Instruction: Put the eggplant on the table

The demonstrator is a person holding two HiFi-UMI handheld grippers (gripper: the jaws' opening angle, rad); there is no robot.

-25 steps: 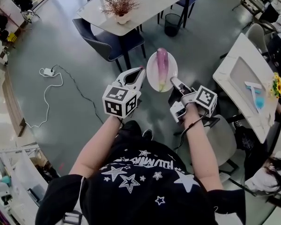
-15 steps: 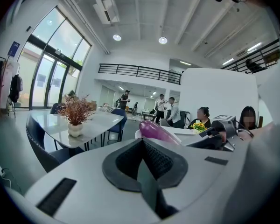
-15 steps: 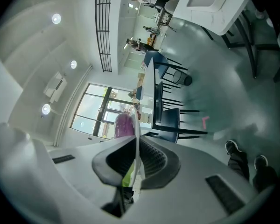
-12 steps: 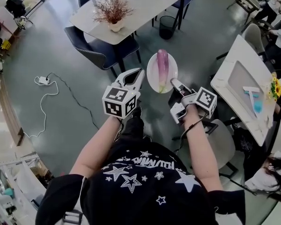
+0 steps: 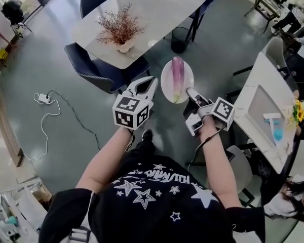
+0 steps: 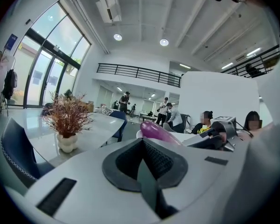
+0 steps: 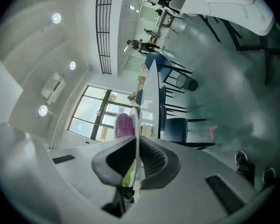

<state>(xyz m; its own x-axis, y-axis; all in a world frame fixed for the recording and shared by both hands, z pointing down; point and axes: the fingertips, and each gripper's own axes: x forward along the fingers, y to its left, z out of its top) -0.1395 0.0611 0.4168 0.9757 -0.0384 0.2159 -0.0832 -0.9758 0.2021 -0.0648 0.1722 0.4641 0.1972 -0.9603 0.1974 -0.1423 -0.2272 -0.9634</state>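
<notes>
Progress this past second is pure approach: my right hand-held gripper [image 5: 191, 92] pinches the plate [image 5: 166, 81] rim, eggplant [image 5: 177, 75] lying just ahead, left hand-held gripper [image 5: 152, 81] pressed together empty alongside, and the surface [image 5: 157, 14] has drawn nearer.

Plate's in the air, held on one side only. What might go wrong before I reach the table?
1. The right tongs pinch only the near rim of the plate, held over the floor; a tilt may roll the eggplant off.
2. The left tongs are shut and empty beside the plate, so nothing backs up a slipping grip.
</notes>
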